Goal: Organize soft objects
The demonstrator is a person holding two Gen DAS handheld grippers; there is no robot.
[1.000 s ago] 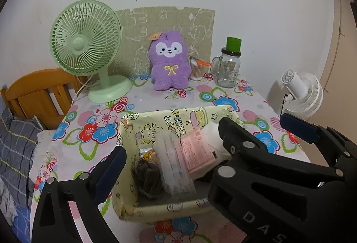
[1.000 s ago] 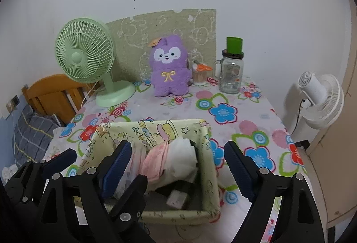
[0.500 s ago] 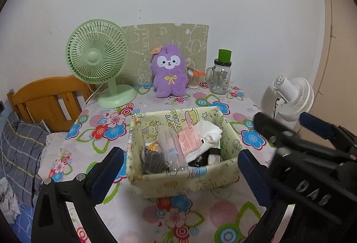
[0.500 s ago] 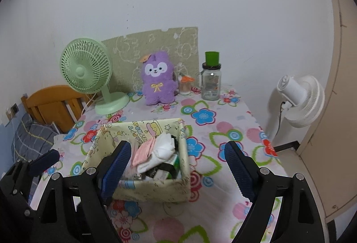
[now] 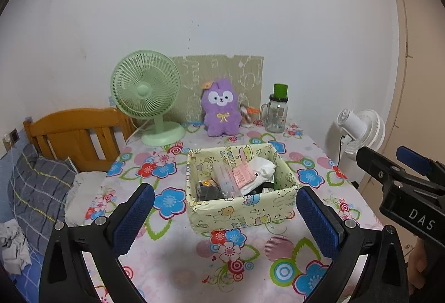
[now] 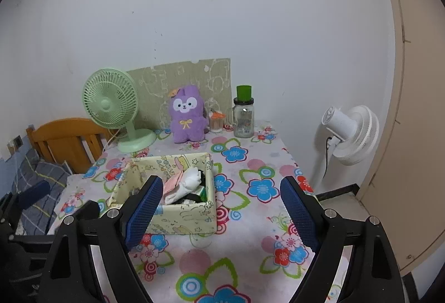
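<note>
A pale yellow cartoon-print box (image 5: 244, 212) (image 6: 189, 215) stands mid-table, holding a white sock (image 5: 261, 166) (image 6: 190, 178), pink cloth (image 6: 173, 183), clear packets (image 5: 228, 180) and dark items. At the back by the wall sits a purple plush toy (image 5: 221, 111) (image 6: 187, 114). My left gripper (image 5: 226, 205) hangs open in front of the box, nothing between its blue pads. Beside it, my right gripper (image 6: 221, 208) (image 5: 403, 186) is open and empty too, on the near side of the box. The left gripper's arm (image 6: 30, 194) shows at the right wrist view's left edge.
A floral cloth (image 5: 236, 261) covers the table. At the back stand a green desk fan (image 5: 147, 97) and a glass jar with a green lid (image 5: 278, 111). A white fan (image 6: 350, 133) stands beyond the right edge. A wooden headboard (image 5: 75, 130) and grey bedding (image 5: 36, 191) lie left.
Both grippers have drawn back and risen away from the box, which now looks smaller and farther off. Both stayed open and empty.
</note>
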